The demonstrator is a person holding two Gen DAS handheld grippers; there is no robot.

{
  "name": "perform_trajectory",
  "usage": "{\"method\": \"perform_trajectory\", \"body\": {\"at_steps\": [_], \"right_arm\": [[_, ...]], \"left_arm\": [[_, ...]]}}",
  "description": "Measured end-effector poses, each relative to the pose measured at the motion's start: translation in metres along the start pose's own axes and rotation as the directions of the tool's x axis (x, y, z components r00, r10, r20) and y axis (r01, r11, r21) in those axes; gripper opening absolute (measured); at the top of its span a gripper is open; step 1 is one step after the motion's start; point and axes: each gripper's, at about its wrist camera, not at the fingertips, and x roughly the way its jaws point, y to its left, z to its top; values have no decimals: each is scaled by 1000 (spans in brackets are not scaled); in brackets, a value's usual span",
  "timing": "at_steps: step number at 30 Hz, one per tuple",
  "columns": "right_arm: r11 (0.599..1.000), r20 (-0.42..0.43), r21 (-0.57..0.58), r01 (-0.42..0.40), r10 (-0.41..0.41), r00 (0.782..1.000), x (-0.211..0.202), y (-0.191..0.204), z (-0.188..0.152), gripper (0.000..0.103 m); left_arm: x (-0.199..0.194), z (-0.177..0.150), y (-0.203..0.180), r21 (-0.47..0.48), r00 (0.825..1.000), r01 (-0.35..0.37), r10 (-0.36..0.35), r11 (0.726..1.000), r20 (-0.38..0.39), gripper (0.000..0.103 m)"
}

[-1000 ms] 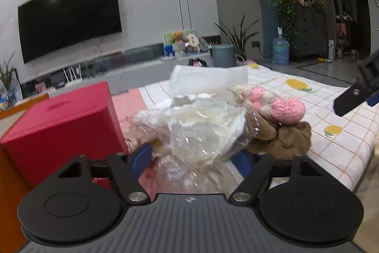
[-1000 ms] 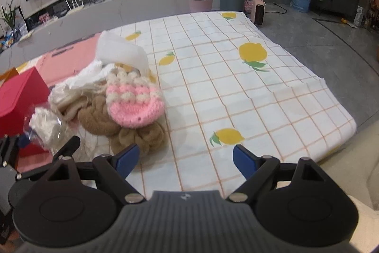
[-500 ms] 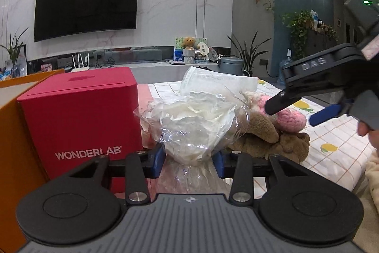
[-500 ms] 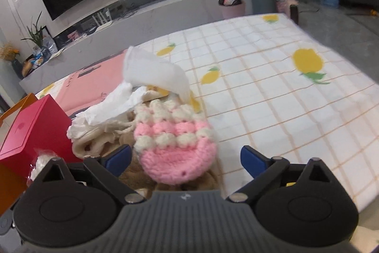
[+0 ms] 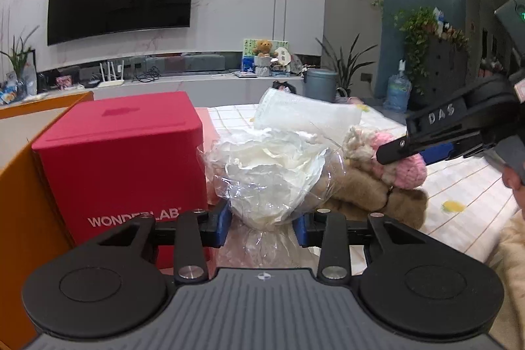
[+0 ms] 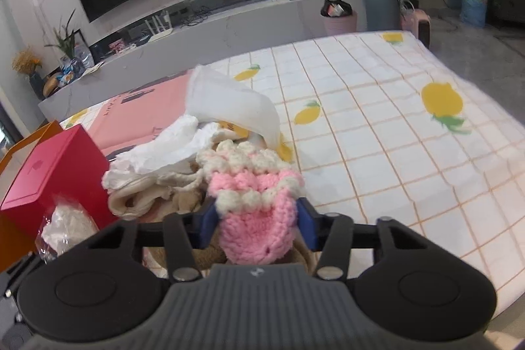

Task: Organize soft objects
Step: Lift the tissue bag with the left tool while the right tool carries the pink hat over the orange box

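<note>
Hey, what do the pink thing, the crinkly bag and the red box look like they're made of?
Pink mitten-like piece: chunky crocheted yarn, matte, with visible loops and cream bobbles. Crinkly bag: thin clear plastic film, glossy, creased and see-through over white, likely fabric, contents. Red box: probably coated cardboard, smooth satin finish with crisp edges and printed white lettering.

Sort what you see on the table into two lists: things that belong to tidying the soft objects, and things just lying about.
Part of the job:
clear bag of white stuffing, in the left gripper
pink crochet piece, in the right gripper
brown plush
white cloth

Just lying about:
red box
lemon-print tablecloth
</note>
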Motion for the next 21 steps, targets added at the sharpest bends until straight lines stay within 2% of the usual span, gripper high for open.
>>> {"method": "perform_trajectory", "body": {"at_steps": [8,12,16,21], "right_arm": [[999,39,-37,13,-12,999,-29,11,6,43],[1000,62,-2,28,-27,998,-43,10,3,43],[999,71,30,14,-17,997,-55,11,-1,43],[999,108,39,8,-12,994,-73,20,-3,43]], "left_arm": [[-25,24,7,-65,999,40,-39,997,26,43],[-28,37,16,-138,995,98,-97,986,10,43],[-37,55,24,-192,987,160,-156,968,37,43],[-50,83,36,-203,985,169,-158,965,70,43]]}}
